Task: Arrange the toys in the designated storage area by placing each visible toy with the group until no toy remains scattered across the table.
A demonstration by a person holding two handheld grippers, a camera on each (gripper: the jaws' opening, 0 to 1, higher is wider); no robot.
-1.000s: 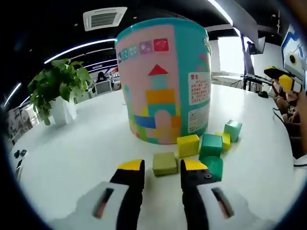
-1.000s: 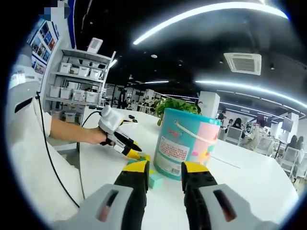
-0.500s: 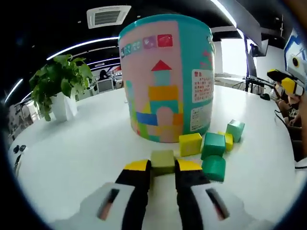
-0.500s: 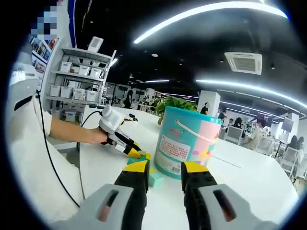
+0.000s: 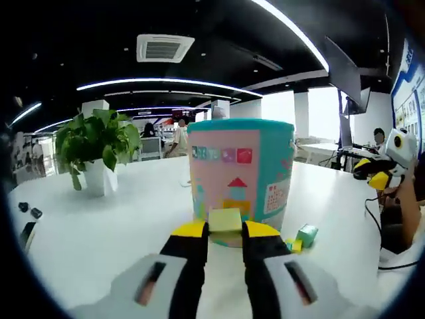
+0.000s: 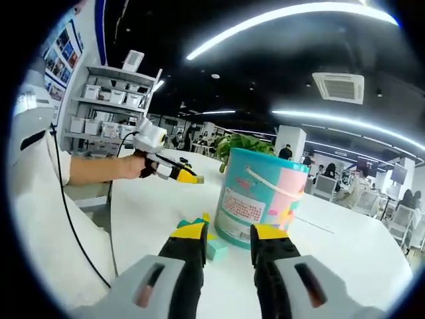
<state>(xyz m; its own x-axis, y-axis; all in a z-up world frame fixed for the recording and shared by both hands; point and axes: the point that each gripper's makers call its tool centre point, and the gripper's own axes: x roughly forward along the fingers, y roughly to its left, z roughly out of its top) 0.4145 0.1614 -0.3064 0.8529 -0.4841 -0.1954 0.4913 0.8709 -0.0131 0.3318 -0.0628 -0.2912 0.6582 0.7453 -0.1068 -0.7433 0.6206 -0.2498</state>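
- White surface (image 5: 99, 219): broad and round-edged, carrying a pot plant (image 5: 96, 143) well off to one side and the toy tub in the middle; far rim cut off in both views.
- Tall teal-and-pink tub (image 5: 239, 176): upright, printed with block pictures, with a rope handle visible in the right gripper view (image 6: 262, 203); probably the storage spot, since the loose blocks gather at its foot. Top opening hidden from both views, so impossible to tell whether open or lidded.
- Left tool (image 5: 224, 229): closed narrow on a yellow-green block (image 5: 225, 219), raised clear of the surface and held level in front of the tub, likely for carrying over to the group. Seen in the right gripper view (image 6: 194, 178) up in the air beside the tub, gripped by a hand (image 6: 136, 166) on a bare forearm.
- Right tool (image 6: 229, 232): jaws apart with nothing between them, hovering above the surface and aimed at the tub's base, apparently waiting.
- Blocks at the tub's foot: a teal block (image 5: 307, 234) and a small yellow one (image 5: 293, 245) just beside it, partly hidden behind the left tool's jaw; in the right gripper view a pale teal block (image 6: 216, 248) between the jaws' tips, with others behind it too crowded to count.
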